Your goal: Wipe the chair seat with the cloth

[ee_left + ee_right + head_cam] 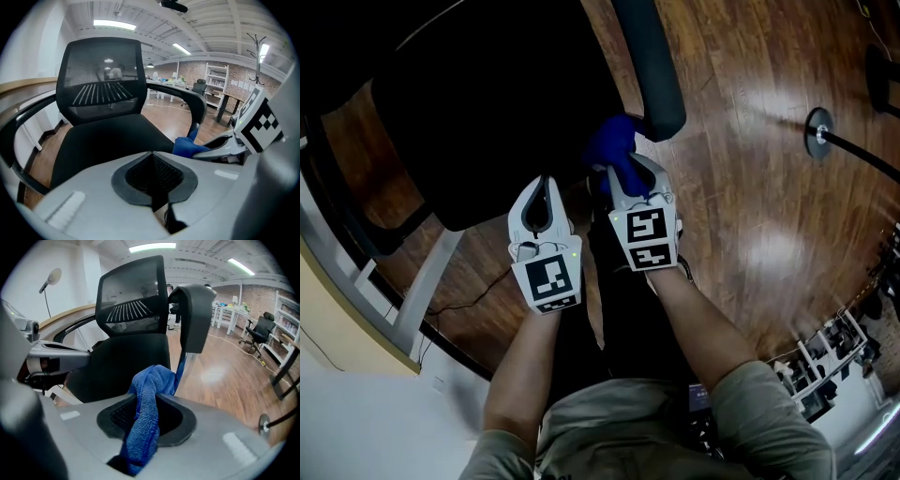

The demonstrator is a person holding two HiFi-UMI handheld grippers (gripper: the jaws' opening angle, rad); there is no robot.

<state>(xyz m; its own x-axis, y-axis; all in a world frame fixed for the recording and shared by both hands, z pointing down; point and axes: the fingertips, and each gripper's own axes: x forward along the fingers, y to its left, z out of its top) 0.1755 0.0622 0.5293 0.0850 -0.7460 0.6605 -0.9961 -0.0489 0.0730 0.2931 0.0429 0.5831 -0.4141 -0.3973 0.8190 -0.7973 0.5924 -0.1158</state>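
While holding the right claw (624, 176) pinched on the blue cloth (145, 423), bunched just past its tips, swing left and down onto the chair seat (108, 140), ahead-left of that claw. Press the cloth flat, then sweep in overlapping strokes. Steer wide of the armrest (194, 315) just ahead-right. Park the left claw (152, 157), shut and empty, outside the strokes.
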